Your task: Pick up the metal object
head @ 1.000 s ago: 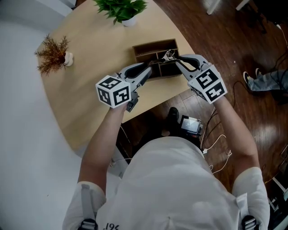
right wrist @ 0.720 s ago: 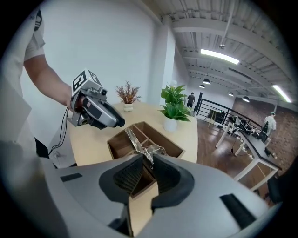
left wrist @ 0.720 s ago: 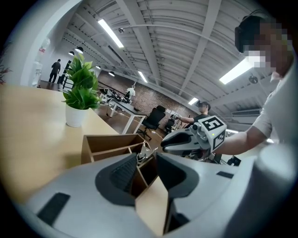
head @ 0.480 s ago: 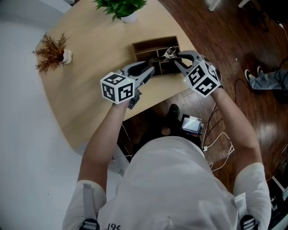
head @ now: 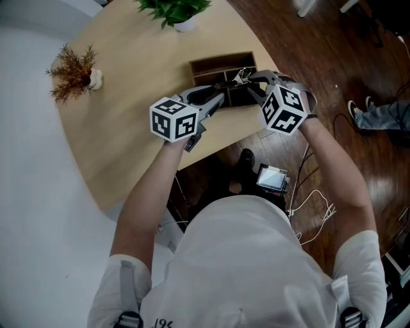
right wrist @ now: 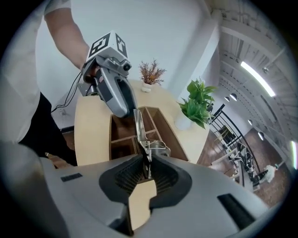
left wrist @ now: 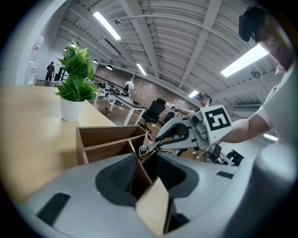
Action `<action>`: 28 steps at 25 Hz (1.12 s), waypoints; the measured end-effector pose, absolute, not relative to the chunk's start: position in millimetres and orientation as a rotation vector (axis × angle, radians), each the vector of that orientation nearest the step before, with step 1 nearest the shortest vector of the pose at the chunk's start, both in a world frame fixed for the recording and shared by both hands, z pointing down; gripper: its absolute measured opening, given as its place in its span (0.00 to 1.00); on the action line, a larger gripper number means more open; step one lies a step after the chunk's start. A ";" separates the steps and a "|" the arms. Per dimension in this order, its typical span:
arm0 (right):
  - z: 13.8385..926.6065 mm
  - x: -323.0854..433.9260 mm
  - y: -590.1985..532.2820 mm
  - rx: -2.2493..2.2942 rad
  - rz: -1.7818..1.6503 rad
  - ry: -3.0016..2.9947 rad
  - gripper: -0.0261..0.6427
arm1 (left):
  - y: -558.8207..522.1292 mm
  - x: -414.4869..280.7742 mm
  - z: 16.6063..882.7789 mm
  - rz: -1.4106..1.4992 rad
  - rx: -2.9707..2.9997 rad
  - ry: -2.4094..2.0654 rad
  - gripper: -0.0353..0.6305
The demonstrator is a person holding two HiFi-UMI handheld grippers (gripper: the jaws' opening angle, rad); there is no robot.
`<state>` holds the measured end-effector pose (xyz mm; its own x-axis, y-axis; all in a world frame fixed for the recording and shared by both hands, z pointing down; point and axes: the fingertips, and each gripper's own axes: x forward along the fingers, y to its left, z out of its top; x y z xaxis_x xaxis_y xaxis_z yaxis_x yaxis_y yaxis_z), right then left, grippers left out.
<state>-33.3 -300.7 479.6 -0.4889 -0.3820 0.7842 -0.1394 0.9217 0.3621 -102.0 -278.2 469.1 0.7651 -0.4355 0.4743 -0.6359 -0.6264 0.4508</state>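
Twigs (head: 73, 72) in a small white vase stand near the table's (head: 128, 147) left edge, and a green plant (head: 173, 9) stands at its far edge. The left gripper (head: 220, 98) reaches to the near left corner of the box (head: 221, 62), which sits by the table's right edge. Its fingers stand a little apart with a wall of the box between them; I cannot tell whether the pads touch it. The metal object (right wrist: 148, 148) hangs over the right part of the box, clear of the table, its thin strip pinched between the closed fingers of the right gripper (right wrist: 145, 173). A person's legs (head: 378, 115) show on the dark floor beyond the table's right edge.
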 end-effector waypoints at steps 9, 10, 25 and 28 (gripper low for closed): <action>482.2 -32.3 -297.4 0.263 -0.326 -2.010 0.11 | -285.3 -95.4 468.9 0.454 2.360 -0.781 0.21; 483.3 -31.5 -295.9 0.244 -0.333 -1.994 0.11 | -286.0 -94.8 468.7 0.457 2.362 -0.779 0.21; 496.9 -42.6 -290.6 0.233 -0.499 -1.918 0.07 | -281.2 -96.0 471.1 0.451 2.353 -0.778 0.21; 496.5 -42.1 -289.8 0.235 -0.504 -1.921 0.07 | -275.3 -103.3 470.1 0.416 2.334 -0.806 0.21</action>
